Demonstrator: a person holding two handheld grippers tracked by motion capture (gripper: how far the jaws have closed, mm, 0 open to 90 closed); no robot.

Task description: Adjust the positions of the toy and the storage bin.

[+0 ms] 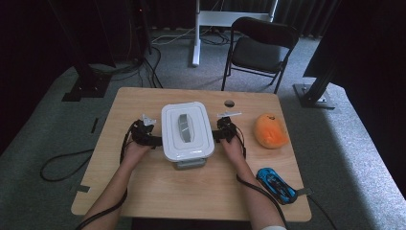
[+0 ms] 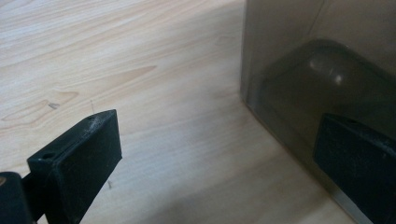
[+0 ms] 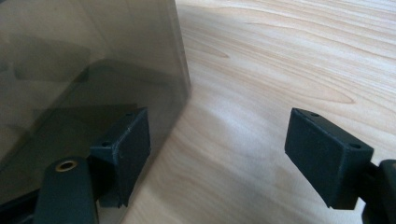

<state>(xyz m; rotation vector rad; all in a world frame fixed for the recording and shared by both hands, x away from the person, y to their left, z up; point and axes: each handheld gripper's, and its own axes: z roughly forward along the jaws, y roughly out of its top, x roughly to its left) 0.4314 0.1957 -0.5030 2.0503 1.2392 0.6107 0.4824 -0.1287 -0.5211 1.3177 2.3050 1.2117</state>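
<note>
A box with a white lid (image 1: 186, 130) and a grey clasp (image 1: 190, 164) at its near end stands in the middle of the wooden table (image 1: 158, 187). My left gripper (image 1: 153, 140) is level against the box's left side. In the left gripper view the left gripper (image 2: 224, 135) stands open, one jaw over bare wood and the other in front of the smoky box wall (image 2: 322, 60). My right gripper (image 1: 216, 135) is at the box's right side. The right gripper (image 3: 224, 128) is open too, one jaw by the box wall (image 3: 84, 56). Nothing is clamped.
An orange soft toy (image 1: 270, 130) lies right of the box, and a blue toy car (image 1: 276, 185) sits near the front right corner. A round hole (image 1: 229, 103) is in the tabletop's far edge. A black chair (image 1: 261, 48) stands behind the table.
</note>
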